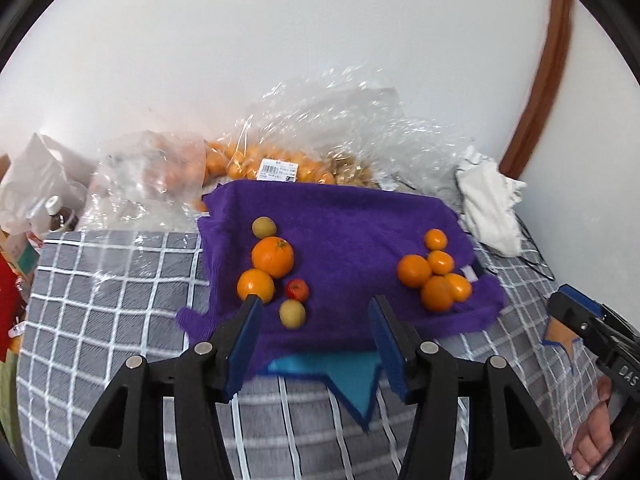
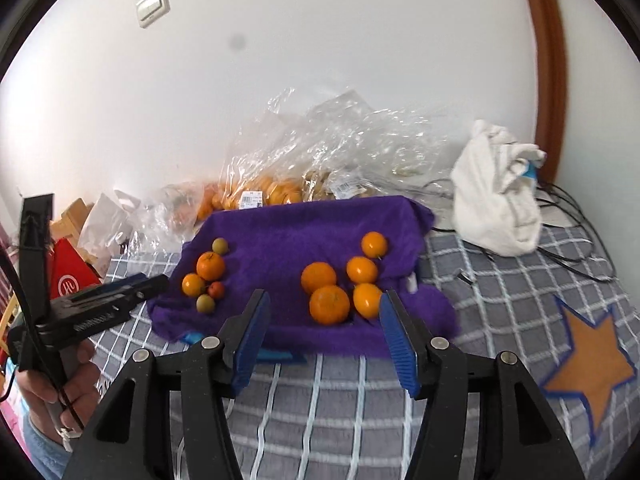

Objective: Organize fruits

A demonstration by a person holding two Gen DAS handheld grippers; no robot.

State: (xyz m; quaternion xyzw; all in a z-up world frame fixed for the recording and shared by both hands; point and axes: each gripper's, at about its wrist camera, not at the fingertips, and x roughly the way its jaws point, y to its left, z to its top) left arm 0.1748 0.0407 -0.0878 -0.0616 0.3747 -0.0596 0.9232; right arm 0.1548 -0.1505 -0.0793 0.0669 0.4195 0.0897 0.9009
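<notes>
On the purple towel atop the bed, fruits sit in two clusters, mixed left, oranges right. Both tools, left tool and right tool, hang released, empty. Risk: round fruit rolling off the soft towel if nudged. Only the right view shows the wall switch.

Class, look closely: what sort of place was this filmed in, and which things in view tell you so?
Probably a bedroom at home: fruit lies on a purple towel spread over a grey checked bedspread with star patches, against a white wall with a light switch.
</notes>
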